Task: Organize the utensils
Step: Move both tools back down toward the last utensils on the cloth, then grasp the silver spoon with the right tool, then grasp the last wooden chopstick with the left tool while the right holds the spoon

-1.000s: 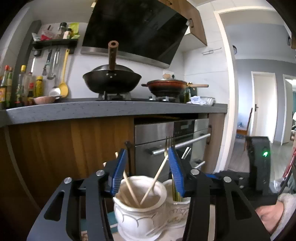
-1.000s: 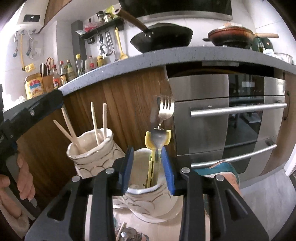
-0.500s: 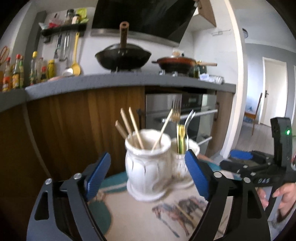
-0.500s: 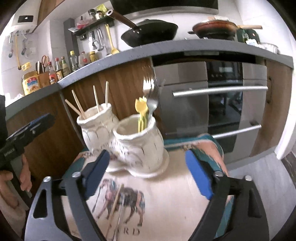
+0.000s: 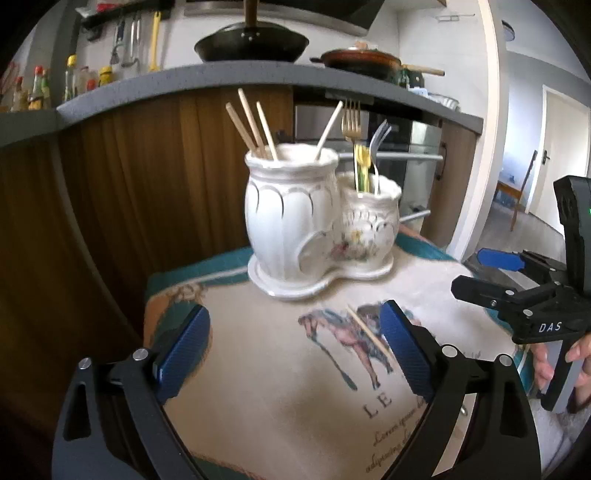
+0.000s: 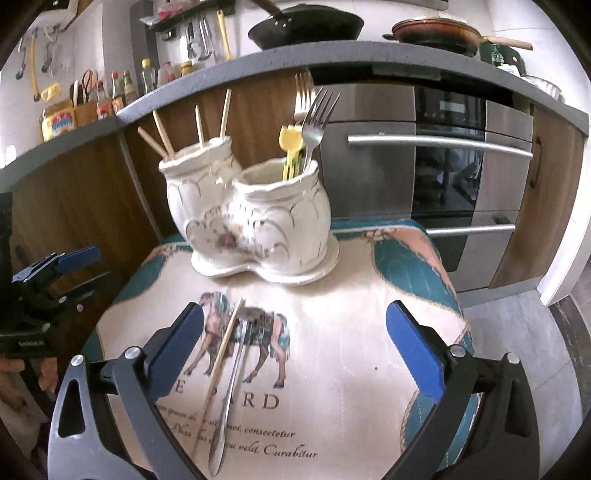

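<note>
Left gripper (image 5: 295, 345): black-framed, blue-padded tool in the foreground, jaws opening and already wide, nothing pressed between the pads; only the printed cloth lies in the gap
Right gripper (image 6: 295, 347): matching black-and-blue tool, jaws likewise opening and spread wide, gripping nothing; in the left wrist view it sits at the right edge, held by a person's hand (image 5: 576, 354)
Loose utensils: a pale wooden chopstick (image 6: 218, 373) and a slim silver-handled metal utensil (image 6: 231, 387) lie side by side on the cloth, just inside the right gripper's left pad, touching or nearly so; whether the metal piece is a spoon or a fork cannot be told
Table covering: cream cloth with a horse print, lettering and teal border (image 6: 332, 369), spread over a small table
Holder: white glazed ceramic twin-pot utensil holder with gilt lines and a floral motif (image 6: 251, 221), upright on its joined base at the far side of the cloth, well apart from both tools
Taller pot: four wooden chopsticks (image 5: 255, 125) leaning out of it
Shorter pot: a gold-toned fork (image 5: 351, 125), a silver steel fork (image 6: 316, 118) and yellow plastic cutlery (image 6: 290, 147), all standing handles down
Background: wood-fronted cabinet, stainless oven (image 6: 443, 166), grey counter carrying a black wok (image 6: 306, 27) and a red-brown pan (image 6: 436, 33)
</note>
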A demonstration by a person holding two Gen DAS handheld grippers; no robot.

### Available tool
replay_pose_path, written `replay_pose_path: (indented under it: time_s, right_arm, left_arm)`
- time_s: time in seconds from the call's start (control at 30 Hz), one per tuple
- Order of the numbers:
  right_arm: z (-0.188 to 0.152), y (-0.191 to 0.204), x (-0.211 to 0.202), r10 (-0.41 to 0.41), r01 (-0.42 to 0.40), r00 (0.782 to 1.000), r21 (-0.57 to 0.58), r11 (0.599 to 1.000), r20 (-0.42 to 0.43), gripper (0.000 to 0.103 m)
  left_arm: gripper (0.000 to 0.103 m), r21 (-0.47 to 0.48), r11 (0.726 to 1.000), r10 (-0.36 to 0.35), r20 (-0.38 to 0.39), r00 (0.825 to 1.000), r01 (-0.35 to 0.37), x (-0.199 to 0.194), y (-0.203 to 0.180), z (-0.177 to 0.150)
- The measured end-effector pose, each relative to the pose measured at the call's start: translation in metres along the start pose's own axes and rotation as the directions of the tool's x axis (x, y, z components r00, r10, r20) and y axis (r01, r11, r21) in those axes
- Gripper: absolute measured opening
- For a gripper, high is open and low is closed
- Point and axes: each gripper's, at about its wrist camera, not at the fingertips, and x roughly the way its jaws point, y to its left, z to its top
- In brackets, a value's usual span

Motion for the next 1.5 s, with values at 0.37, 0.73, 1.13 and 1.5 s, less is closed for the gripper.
replay_pose_path:
  time_s: [0.37, 0.73, 1.13, 1.5]
  right_arm:
    - [-0.02, 0.01, 0.022, 0.012, -0.015, 0.994, -0.031, 0.999, -0.108, 0.098]
    - [-0.016, 0.03, 0.063, 0.043, -0.059, 0.972, -0.064, 0.996, -0.232, 0.035]
    - [-0.011, 0.04, 0.083, 0.037, -0.066, 0.964, -0.103, 0.992, -0.263, 0.003]
    - [-0.019, -0.01, 0.034, 0.122, -0.121, 0.971, 0.02, 0.993, -0.203, 0.003]
  left_arm:
    - [0.093, -0.018, 1.0, 0.01, -0.06, 0.998, -0.011, 0.008, 0.003, -0.011]
    - [0.093, -0.076, 0.997, -0.006, -0.102, 0.995, -0.002, 0.017, 0.015, -0.017]
    - [0.093, -0.073, 0.997, -0.017, -0.123, 0.992, 0.008, 0.022, 0.012, -0.018]
    - [0.093, -0.054, 0.991, -0.132, -0.235, 0.963, 0.123, 0.055, -0.043, -0.02]
